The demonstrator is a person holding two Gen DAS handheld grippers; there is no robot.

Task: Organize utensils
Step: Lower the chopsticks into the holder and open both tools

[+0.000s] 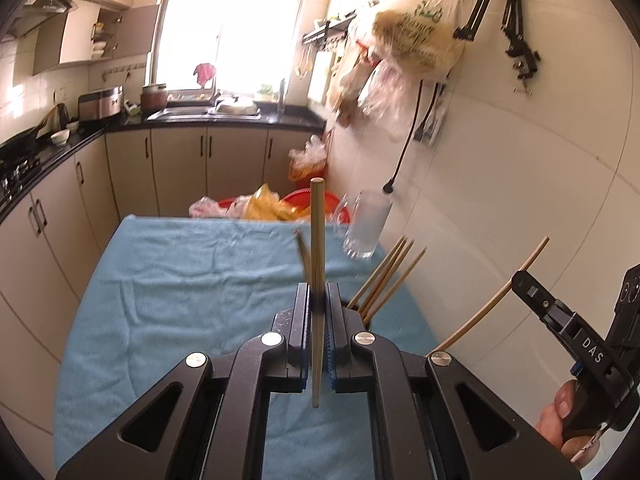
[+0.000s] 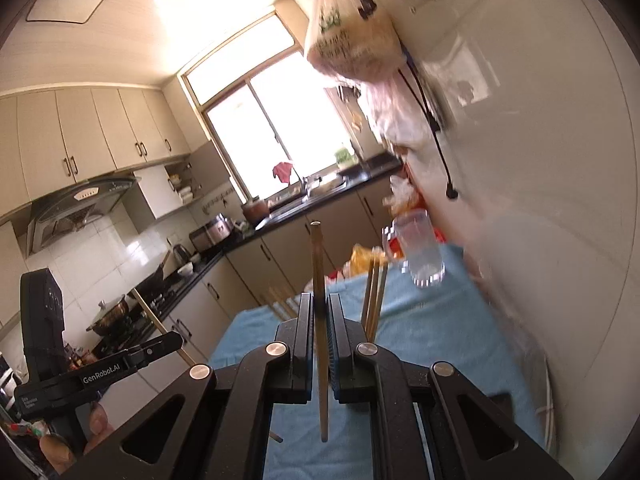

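Note:
My left gripper [image 1: 318, 300] is shut on a wooden chopstick [image 1: 317, 232] that stands upright between its jaws, above the blue towel. My right gripper [image 2: 320, 308] is shut on another wooden chopstick [image 2: 317, 264], also upright. Several chopsticks [image 1: 384, 276] lean out of a dark holder [image 1: 362, 316] just right of my left gripper; they also show in the right wrist view [image 2: 374, 296]. The right gripper shows at the right edge of the left wrist view [image 1: 528, 284] with its chopstick [image 1: 492, 304]. The left gripper shows at the left of the right wrist view [image 2: 168, 342].
A blue towel [image 1: 180, 280] covers the table. A glass mug [image 1: 366, 224] stands at its far right by the white wall. Plastic bags and a red basin [image 1: 280, 204] lie beyond the far edge. Bags hang on the wall [image 1: 416, 32]. Kitchen counters run left.

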